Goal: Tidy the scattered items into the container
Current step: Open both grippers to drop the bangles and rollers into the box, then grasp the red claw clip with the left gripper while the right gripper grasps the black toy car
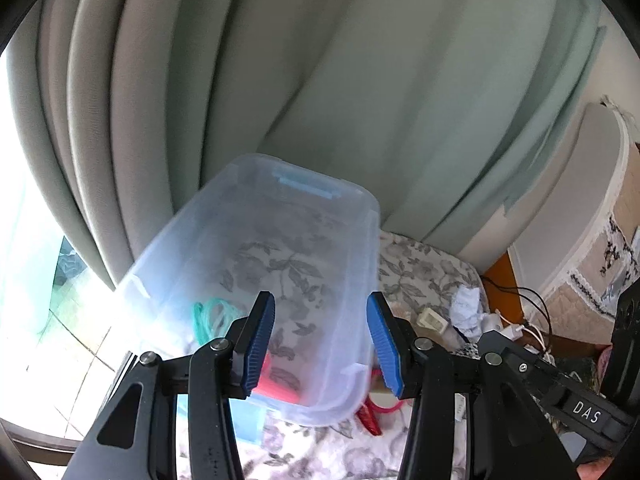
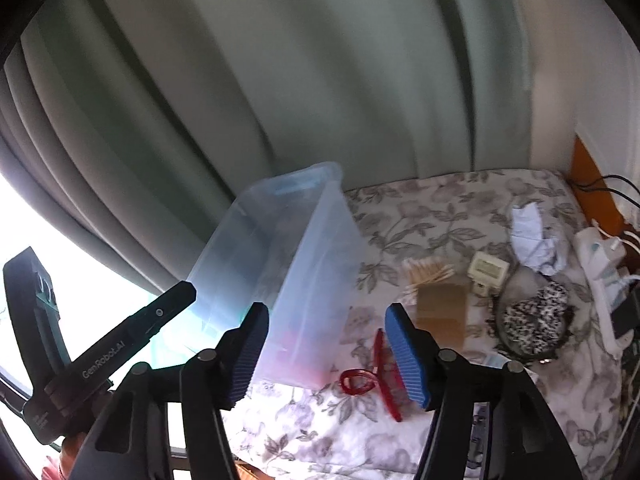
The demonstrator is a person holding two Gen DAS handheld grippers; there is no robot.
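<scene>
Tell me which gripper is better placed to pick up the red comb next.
The right gripper, probably. Its open jaws point at the red comb lying on the floral sheet beside the clear bin. The left gripper, also open, faces into the bin.

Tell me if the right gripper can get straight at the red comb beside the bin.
Probably yes. The right gripper is open, the red comb lies uncovered on the floral cloth just ahead of its jaws, and the clear bin sits to the left.

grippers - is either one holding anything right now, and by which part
Nothing is held: the left gripper and right gripper are both open and empty.
</scene>
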